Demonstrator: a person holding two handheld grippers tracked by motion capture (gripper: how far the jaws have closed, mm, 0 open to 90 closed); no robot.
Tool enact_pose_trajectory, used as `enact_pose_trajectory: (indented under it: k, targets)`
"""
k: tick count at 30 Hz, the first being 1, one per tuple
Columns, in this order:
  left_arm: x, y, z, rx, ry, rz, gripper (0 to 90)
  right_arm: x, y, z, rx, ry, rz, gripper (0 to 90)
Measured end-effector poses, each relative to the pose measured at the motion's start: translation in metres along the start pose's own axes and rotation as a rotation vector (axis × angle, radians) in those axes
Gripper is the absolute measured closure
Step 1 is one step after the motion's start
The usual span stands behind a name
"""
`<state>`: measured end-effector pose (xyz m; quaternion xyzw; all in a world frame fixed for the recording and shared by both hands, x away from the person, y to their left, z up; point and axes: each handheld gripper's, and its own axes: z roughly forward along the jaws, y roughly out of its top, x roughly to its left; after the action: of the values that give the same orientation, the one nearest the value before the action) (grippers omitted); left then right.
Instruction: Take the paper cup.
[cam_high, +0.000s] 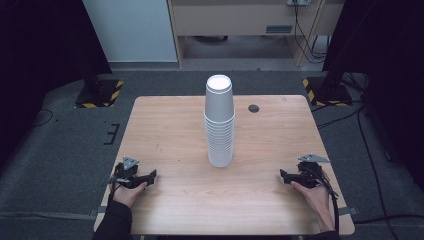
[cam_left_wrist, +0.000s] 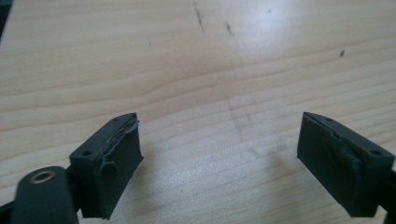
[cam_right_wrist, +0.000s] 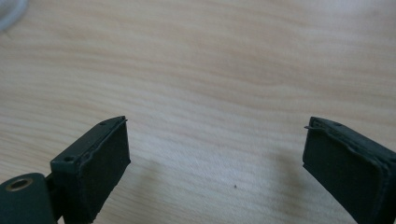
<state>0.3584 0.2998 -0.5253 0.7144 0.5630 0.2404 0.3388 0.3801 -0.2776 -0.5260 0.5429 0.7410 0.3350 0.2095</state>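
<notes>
A: Where does the stack of cups (cam_high: 219, 122) sit?

B: In the middle of the high view, upside down on the wooden table (cam_high: 175, 130), one white cup nested over the next, the topmost base facing up. It stands a little above the frame's centre, with a small dark round hole (cam_high: 254, 108) in the tabletop just to its upper right.

A: And the grippers?

B: Both are low in that frame. The left gripper (cam_high: 151, 175) is at the lower left, held in the person's left hand (cam_high: 129, 192), with its grey three-cornered plate on top. The right gripper (cam_high: 283, 175) is at the lower right in the right hand (cam_high: 315, 192). Their tips point inward, toward each other, and the stack stands between them but higher in the frame, well apart from both.

A: Are the jaws holding anything?

B: No. In the left gripper view (cam_left_wrist: 219, 140) the two black jaws stand wide apart over bare wood grain with a few dark scuffs. The right gripper view (cam_right_wrist: 215, 144) shows the same spread, jaws released, bare tabletop between them.

A: Any sign of the cups from those cameras?

B: A pale blurred curve sits at the upper left corner of the right gripper view; I cannot tell what it is.
</notes>
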Motion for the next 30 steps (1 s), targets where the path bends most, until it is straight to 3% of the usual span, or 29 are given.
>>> enact_pose_trajectory:
  k: [3, 6, 10, 13, 16, 23, 30]
  targets:
    - [-0.003, 0.003, -0.005, -0.034, -0.008, 0.003, 15.6, 0.001, 0.003, -0.006, -0.048, 0.013, 0.006, 7.9]
    - [-0.009, 0.008, -0.013, -0.084, -0.028, 0.031, 17.1, 0.003, 0.008, -0.017, -0.119, 0.021, 0.007, 7.9]
    - [-0.013, 0.012, -0.02, -0.129, -0.041, 0.023, 18.0, 0.003, 0.012, -0.023, -0.158, 0.026, 0.012, 8.2]
    - [-0.019, 0.017, -0.027, -0.177, -0.061, 0.042, 19.6, 0.003, 0.017, -0.032, -0.209, 0.028, 0.006, 9.3]
    - [-0.023, 0.022, -0.033, -0.216, -0.094, 0.022, 20.7, 0.006, 0.021, -0.042, -0.243, 0.058, 0.006, 9.9]
    - [-0.032, 0.031, -0.042, -0.261, -0.122, 0.011, 20.9, 0.015, 0.034, -0.064, -0.338, 0.097, 0.027, 9.9]
    - [-0.042, 0.042, -0.048, -0.296, -0.147, 0.019, 20.5, 0.026, 0.044, -0.073, -0.378, 0.136, 0.02, 9.6]
